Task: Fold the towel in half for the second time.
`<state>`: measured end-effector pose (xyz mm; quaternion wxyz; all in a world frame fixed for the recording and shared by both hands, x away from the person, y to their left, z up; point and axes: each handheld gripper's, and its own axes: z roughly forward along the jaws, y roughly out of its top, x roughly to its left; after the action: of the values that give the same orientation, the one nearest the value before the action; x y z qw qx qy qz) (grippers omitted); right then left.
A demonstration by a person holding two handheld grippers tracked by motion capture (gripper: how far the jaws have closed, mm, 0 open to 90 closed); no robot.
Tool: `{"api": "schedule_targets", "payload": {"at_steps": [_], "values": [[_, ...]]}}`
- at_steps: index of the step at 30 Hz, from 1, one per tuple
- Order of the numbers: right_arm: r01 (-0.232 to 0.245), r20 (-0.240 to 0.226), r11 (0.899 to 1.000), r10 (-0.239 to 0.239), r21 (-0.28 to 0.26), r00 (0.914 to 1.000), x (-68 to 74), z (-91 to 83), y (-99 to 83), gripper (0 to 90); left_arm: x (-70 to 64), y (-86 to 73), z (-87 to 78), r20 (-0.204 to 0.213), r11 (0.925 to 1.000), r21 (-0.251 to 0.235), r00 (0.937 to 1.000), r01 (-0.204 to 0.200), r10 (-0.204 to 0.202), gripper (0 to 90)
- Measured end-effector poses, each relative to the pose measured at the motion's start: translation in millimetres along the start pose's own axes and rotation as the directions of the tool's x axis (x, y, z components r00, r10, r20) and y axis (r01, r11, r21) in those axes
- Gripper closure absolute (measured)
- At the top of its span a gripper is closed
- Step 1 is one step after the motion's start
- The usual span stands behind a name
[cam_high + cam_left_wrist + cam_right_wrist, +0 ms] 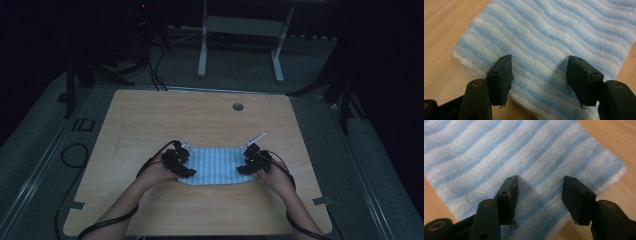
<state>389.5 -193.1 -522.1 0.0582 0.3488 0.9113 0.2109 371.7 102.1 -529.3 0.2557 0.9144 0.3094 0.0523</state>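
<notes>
A wooden surface (150, 120) carries a folded blue-and-white striped cloth (216, 165), lying flat near the person's edge, between the two hands. The left gripper (181, 161) sits at the cloth's left end, its fingers (501, 77) spread open over the fabric. The right gripper (251, 161) sits at the right end, fingers (576, 200) likewise apart, gripping nothing.

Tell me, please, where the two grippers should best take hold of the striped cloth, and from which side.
Probably the short ends. The striped cloth lies flat and folded in layers on the table, so each open gripper, left gripper and right gripper, could come from its own outer end, one of the fingers slipping under the edge.
</notes>
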Motion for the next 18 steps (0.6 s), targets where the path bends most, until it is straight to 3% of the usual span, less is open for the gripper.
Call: {"api": "schedule_targets", "payload": {"at_steps": [5,18], "values": [[-0.005,0.003,1.0,0.005,0.003,1.0,-5.0,6.2,13.7,45.5,11.3,0.7,0.3,-0.006,0.9996,-0.007,0.9996,0.028,-0.028,37.8],[-0.033,0.005,0.999,0.033,-0.001,0.9994,-11.7,14.7,31.3,44.8,28.7,6.4,0.4,-0.019,0.9986,0.013,0.9986,0.05,-0.05,37.7]]}}
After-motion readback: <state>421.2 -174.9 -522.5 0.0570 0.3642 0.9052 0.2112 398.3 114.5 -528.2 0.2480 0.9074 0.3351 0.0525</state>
